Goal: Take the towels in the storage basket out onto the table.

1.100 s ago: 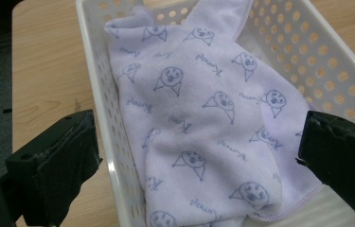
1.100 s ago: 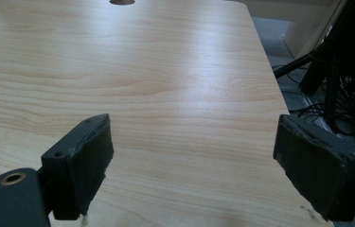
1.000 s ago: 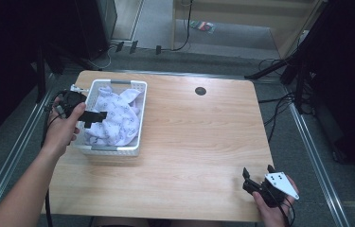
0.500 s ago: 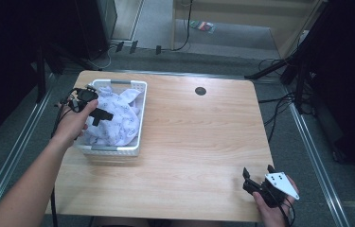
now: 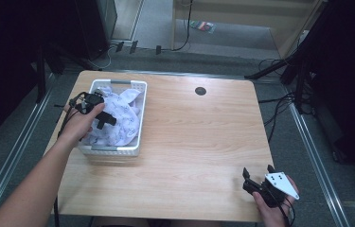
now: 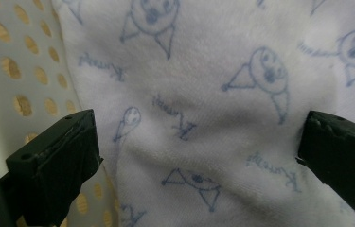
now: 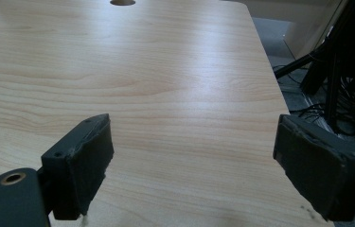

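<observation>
In the white perforated basket [image 5: 135, 118] at the table's [image 5: 199, 156] left side lies a crumpled white cloth [image 5: 120, 116] printed with pale blue figures, and our left gripper [image 5: 103, 118] hangs right over it, jaws spread wide with a raised fold of fabric [image 6: 203, 142] between them. We judge the cloth light, soft and limp, likely to sag and drape once lifted, not fragile or slippery. That bunched ridge looks the best place to pinch, clear of the basket wall [image 6: 19, 75]. Our right gripper [image 5: 259, 176] waits near the table's front right corner, jaws wide apart and holding nothing, above bare wood [image 7: 165, 85].
</observation>
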`<state>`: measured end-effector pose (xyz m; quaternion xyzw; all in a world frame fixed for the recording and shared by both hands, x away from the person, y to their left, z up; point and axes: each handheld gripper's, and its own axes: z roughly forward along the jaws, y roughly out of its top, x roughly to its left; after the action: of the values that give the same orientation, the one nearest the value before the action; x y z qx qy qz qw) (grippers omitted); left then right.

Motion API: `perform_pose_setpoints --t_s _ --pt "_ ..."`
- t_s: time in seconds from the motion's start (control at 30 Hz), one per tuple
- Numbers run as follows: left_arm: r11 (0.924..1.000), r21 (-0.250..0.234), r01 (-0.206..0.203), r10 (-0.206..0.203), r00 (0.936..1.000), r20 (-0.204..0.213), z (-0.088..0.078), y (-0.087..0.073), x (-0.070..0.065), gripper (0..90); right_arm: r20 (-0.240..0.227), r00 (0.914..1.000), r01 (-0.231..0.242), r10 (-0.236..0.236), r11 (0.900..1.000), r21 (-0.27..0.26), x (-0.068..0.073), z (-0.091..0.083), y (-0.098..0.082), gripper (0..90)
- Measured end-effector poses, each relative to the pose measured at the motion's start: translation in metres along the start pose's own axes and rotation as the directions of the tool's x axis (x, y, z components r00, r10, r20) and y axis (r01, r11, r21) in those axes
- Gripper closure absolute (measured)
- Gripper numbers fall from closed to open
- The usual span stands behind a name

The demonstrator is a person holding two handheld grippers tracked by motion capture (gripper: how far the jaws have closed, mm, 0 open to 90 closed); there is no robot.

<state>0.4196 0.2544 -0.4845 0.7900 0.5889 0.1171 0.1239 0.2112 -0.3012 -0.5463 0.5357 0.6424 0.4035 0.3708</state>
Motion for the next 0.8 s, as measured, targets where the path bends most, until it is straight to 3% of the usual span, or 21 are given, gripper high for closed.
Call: perform_pose_setpoints --t_s 0.13,0.27,0.37,0.63,0.7,0.8 --pt "0.9983 0.041 -0.042 0.043 0.9984 -0.037 0.008 0.000 -0.009 0.1 0.000 1.0000 0.003 -0.003 1.000 0.001 0.000 0.000 0.000 13.0" --pt "0.9896 0.111 -0.092 0.098 0.9935 -0.057 0.022 0.000 -0.021 0.6 0.002 1.0000 0.007 -0.007 1.000 0.003 0.000 0.000 0.000 13.0" --pt "0.9894 0.124 -0.075 0.080 0.9963 -0.031 0.027 0.001 -0.024 2.4 0.004 1.0000 0.008 -0.008 1.000 0.005 0.001 0.000 0.000 13.0" --pt "0.9904 0.116 -0.076 0.077 0.9971 -0.002 0.029 0.000 -0.020 7.4 0.004 0.9998 0.020 -0.020 1.000 0.008 0.002 0.001 0.000 13.0" --pt "0.9917 0.100 -0.080 0.081 0.9967 -0.004 0.025 0.000 -0.020 16.4 0.004 0.9998 0.022 -0.022 1.000 0.007 0.002 0.001 0.000 13.0" --pt "0.9902 0.090 -0.107 0.109 0.9939 -0.018 0.020 0.000 -0.023 37.9 0.005 0.9997 0.022 -0.022 1.000 0.006 0.002 0.000 0.000 13.0"
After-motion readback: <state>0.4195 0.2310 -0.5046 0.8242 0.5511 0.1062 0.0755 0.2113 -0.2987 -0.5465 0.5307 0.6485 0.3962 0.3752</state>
